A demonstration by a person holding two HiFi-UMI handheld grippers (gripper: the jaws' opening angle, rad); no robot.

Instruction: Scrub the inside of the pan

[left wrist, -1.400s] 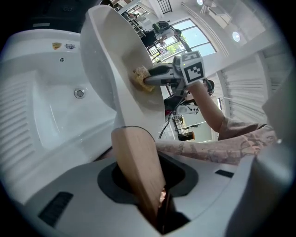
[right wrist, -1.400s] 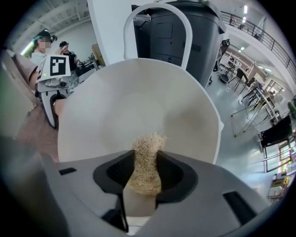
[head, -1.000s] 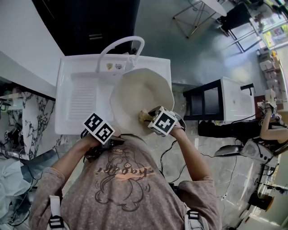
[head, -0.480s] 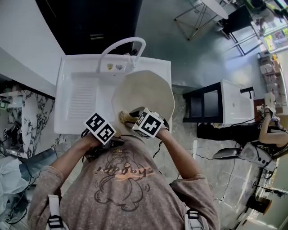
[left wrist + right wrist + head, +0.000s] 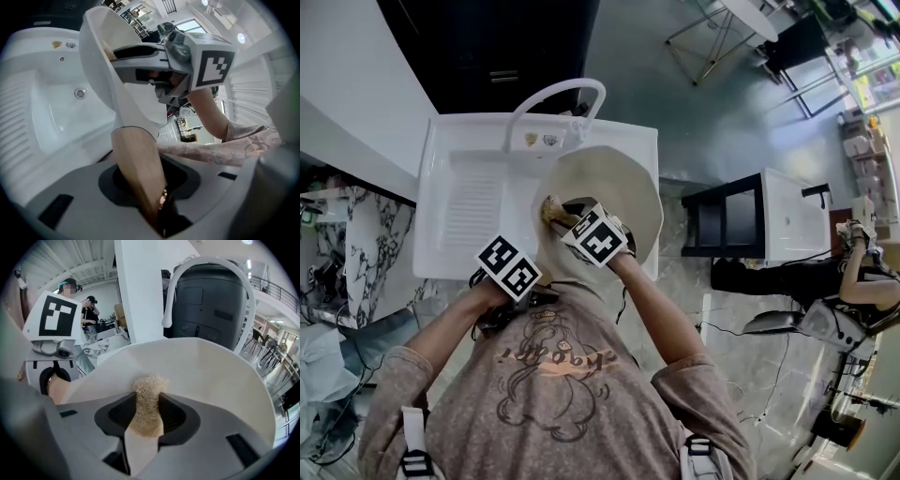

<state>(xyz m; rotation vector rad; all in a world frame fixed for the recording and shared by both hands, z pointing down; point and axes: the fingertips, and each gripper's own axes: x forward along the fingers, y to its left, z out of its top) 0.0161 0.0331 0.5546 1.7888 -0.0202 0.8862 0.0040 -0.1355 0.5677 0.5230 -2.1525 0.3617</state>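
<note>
- The pan (image 5: 614,178), cream inside, is tilted up over the right half of the white sink (image 5: 441,141), with its bowl turned toward the person; in the head view its wooden handle (image 5: 137,164) leaves the bowl at about 7 o'clock.
- The scrub pad (image 5: 149,392), a coarse tan wad, presses on the pan's inner wall at about 9 o'clock of the bowl in the head view; the fingers of the right gripper (image 5: 146,418) are closed on it, and the pad bulges out past their tips.
- The left gripper (image 5: 152,197) has its fingers clamped on the end of the handle and holds the pan raised; in the head view it sits at 7 o'clock of the pan.
- The arched faucet (image 5: 555,92) stands at 12 o'clock of the pan; no running water shows; the ribbed drainboard (image 5: 473,202) lies at 9 o'clock.
- The step in hand looks like the scrubbing itself, with the pad on the left wall; no dirt or foam shows, so how much is done cannot be told.
- The next move likely calls for keeping the pad pressed flat while sweeping it across the floor of the bowl toward 3 o'clock; the left grip must resist that push, or the pan may twist on its handle.
</note>
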